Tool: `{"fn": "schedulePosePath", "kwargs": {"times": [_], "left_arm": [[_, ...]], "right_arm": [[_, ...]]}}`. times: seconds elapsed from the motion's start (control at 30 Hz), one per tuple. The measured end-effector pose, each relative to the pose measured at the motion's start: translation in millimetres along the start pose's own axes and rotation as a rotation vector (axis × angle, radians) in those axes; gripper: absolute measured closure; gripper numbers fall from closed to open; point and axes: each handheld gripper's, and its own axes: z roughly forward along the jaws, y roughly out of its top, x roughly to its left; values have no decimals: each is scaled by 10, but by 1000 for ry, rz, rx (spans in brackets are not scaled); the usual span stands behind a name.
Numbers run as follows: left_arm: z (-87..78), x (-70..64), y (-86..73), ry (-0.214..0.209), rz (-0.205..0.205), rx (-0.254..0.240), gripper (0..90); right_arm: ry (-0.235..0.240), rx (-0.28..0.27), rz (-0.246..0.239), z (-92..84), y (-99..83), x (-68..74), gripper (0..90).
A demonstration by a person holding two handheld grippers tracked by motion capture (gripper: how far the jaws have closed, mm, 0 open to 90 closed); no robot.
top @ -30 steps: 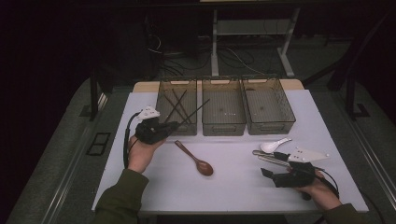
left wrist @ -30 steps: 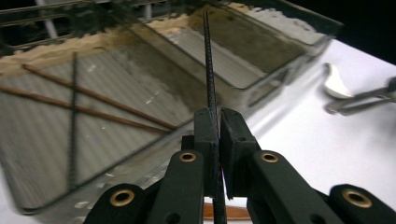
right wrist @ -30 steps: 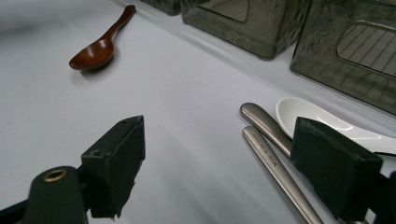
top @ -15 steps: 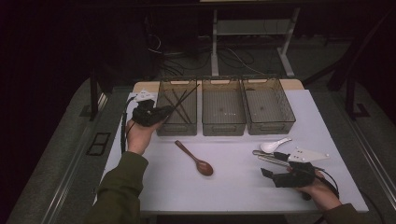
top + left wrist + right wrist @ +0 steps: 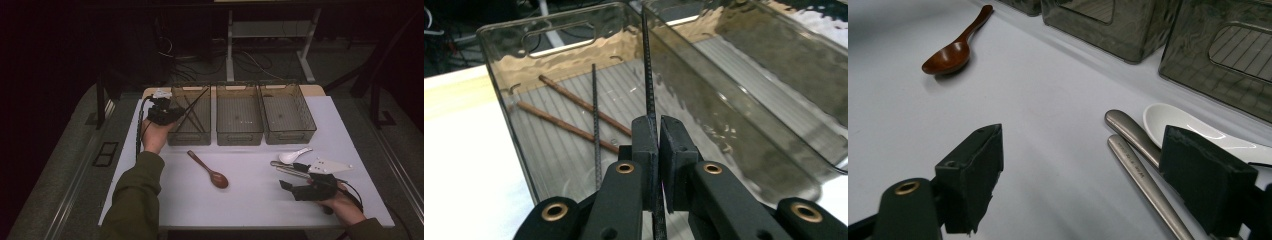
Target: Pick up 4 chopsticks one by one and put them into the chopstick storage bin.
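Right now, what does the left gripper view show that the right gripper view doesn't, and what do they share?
Left gripper view alone: the left tool shut on a black chopstick over the leftmost bin, with another black chopstick and two brown chopsticks lying inside.

Right gripper view alone: the right tool, jaws open, by two metal handles and a white spoon, with a brown wooden spoon farther off.

Both share: the white table and dark see-through bins.

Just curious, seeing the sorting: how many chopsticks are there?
4: two brown chopsticks and a black chopstick lying in the left bin, one black held chopstick over it. Others may be hidden.
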Motion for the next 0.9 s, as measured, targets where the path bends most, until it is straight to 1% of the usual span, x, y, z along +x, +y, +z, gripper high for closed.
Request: {"fn": "schedulePosePath", "kwargs": {"times": [0.1,0.2,0.3,0.4,0.43,0.5,0.6,0.7,0.8,0.9], "left_arm": [[53,41,0,21,-18,16,848],[107,73,-19,28,-36,32,848],[158,88,-42,41,-43,62,847],[192,98,-58,41,-51,78,846],[200,96,-61,40,-53,79,845],[200,88,-60,52,-46,74,838],[185,83,-51,60,-37,66,788],[163,78,-44,59,-32,58,748],[136,67,-36,49,-25,43,706],[100,50,-27,23,-18,32,647]], "right_arm": [[0,-2,0,-2,0,0,176],[0,-1,1,-3,0,-1,176],[2,-2,-2,-4,1,-2,176],[1,-2,-2,-5,1,-3,176],[2,-2,-2,-6,1,-3,176],[1,-2,-2,-6,1,-3,176],[2,-3,-2,-7,2,-3,175],[2,-3,-3,-7,1,-3,176],[2,-4,-3,-6,1,-2,176],[1,-4,-2,-6,1,-3,176]]}}
